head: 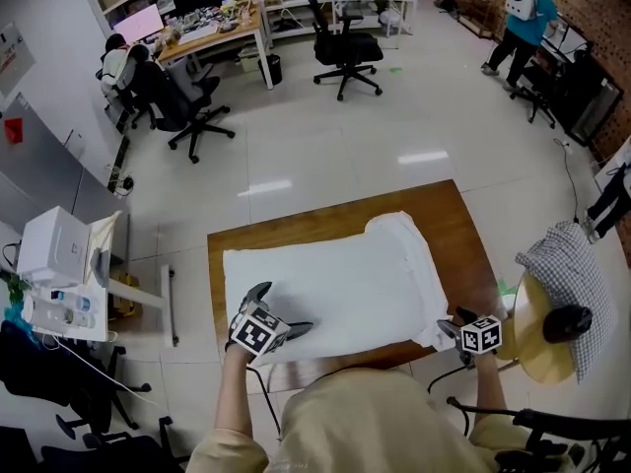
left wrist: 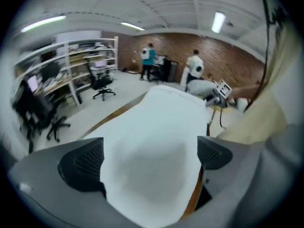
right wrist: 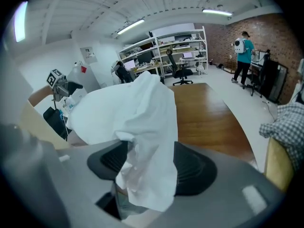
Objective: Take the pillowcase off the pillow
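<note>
A person with two hand-held grippers stands over a white pillow (head: pixel 325 289) on a wooden desk (head: pixel 463 230).
The pillow lies flat across the desk, its pillowcase (right wrist: pixel 147 108) on and bunched along the right end. The left gripper (left wrist: pixel 149 158) is at the pillow's near left corner, jaws wide open over the white surface without pressing it. The right gripper (right wrist: pixel 147 163) is at the near right corner, jaws apart, with a loose fold of pillowcase hanging between them.
</note>
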{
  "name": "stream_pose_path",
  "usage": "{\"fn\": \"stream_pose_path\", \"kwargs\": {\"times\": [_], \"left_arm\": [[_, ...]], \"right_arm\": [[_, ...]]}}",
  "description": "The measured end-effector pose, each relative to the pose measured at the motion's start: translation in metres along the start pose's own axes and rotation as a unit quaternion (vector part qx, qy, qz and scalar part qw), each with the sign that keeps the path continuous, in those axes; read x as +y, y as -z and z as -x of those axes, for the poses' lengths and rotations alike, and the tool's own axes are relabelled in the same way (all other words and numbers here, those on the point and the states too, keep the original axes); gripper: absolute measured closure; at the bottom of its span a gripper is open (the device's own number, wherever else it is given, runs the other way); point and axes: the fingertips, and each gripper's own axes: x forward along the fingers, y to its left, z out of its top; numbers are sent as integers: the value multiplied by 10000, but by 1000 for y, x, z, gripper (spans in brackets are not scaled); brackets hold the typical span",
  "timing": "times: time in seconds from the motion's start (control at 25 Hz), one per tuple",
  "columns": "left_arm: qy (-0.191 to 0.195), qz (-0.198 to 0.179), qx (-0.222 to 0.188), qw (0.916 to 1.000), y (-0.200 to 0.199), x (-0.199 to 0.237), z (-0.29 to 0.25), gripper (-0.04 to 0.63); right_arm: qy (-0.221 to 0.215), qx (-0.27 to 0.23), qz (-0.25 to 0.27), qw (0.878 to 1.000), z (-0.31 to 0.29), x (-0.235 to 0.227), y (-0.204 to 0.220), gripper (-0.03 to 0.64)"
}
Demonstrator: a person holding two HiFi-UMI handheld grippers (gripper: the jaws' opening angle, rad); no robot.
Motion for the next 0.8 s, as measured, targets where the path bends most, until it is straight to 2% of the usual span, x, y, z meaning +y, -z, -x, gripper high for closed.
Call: {"fn": "stream_pose_path", "kwargs": {"times": [0.04,0.12,0.2,0.28,0.4,0.52,0.64,0.68,0.8], "left_arm": [[126,-583,288,9978,-8,-8,-8,3],[316,-1508,661,9858,-23,-16,-23,2],[488,-2118,872,9722,-35,-18,-37,2],[676,-2479,1089,9603,-40,-19,-53,3],[934,-2728,1251,9493,-49,-25,-74,3],[1084,-2807,1332,9443,-57,-30,-91,3],[1253,-2844,1684,9355,-52,-32,-107,14],[1304,-2864,1822,9315,-49,-31,-112,33],[1404,-2795,2206,9239,-49,-25,-122,145]], "right_arm": [[14,-28,0,10000,3,2,-3,313],[71,-84,-21,9999,10,3,-8,313],[163,-130,-68,9998,18,1,-10,313],[264,-191,-146,9994,27,-3,-10,313],[407,-332,-268,9983,43,-3,-10,313],[566,-450,-335,9968,61,1,-12,313],[731,-516,-321,9955,81,4,-18,313],[783,-544,-318,9949,89,4,-21,313],[922,-640,-314,9932,114,8,-43,313]]}}
